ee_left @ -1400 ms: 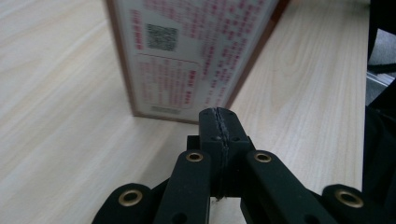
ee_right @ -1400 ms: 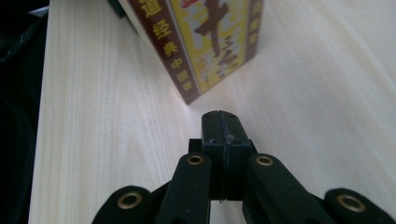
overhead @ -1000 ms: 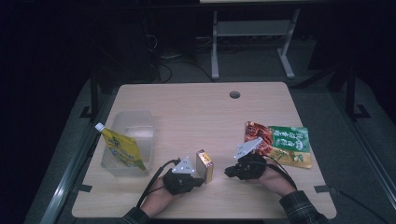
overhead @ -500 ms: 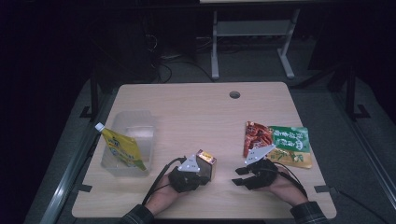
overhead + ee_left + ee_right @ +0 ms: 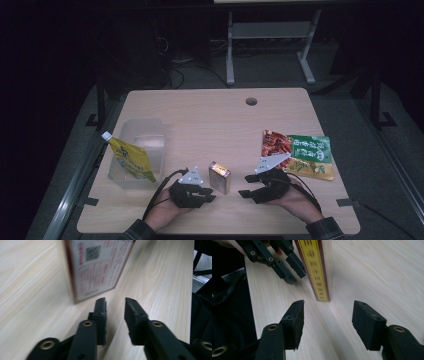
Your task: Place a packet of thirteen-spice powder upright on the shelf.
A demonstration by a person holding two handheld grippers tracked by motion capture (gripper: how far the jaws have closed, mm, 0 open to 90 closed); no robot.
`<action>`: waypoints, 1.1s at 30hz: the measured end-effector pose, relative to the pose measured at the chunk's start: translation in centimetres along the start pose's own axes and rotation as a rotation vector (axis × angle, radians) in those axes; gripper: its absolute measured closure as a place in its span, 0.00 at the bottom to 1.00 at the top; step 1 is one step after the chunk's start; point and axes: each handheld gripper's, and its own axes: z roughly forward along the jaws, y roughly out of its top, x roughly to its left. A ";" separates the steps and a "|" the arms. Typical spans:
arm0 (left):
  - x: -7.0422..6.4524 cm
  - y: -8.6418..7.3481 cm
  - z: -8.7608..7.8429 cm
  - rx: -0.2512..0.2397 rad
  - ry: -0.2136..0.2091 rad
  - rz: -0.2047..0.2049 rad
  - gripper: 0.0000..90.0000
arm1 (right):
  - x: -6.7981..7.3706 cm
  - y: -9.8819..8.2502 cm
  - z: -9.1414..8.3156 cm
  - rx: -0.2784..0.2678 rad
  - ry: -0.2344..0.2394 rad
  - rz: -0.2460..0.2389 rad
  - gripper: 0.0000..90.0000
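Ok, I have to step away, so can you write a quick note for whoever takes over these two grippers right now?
Left gripper: jaws just opened, nothing between them, close beside the small box.
Right gripper: jaws just opened wide, empty, facing the box's yellow edge.
The box stands upright on the table, free of both grippers.
Yellow spouted pouch leans in the clear container at left; two snack packets lie at right.
Done: box released. Left, probably: the box and packets still lie outside the container.
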 end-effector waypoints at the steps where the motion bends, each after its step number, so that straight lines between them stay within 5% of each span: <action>1: 0.0 -0.2 -0.3 0.003 0.001 -0.001 0.74 | 0.2 0.3 0.0 -0.005 0.000 -0.002 0.47; 8: -0.4 -1.5 -1.9 0.017 -0.010 -0.001 0.54 | 0.7 2.2 -0.1 -0.061 -0.019 0.001 0.43; 13: -0.9 -2.5 -3.0 0.040 0.025 -0.002 0.42 | 1.0 3.6 0.6 -0.081 -0.006 -0.013 0.41; 20: -0.9 -3.2 -4.0 0.022 0.047 -0.020 0.37 | 1.6 5.1 2.5 -0.065 -0.001 -0.023 0.44; 33: -1.0 -3.1 -4.0 0.003 0.034 -0.015 0.35 | 1.7 5.8 3.8 -0.042 -0.043 -0.057 0.70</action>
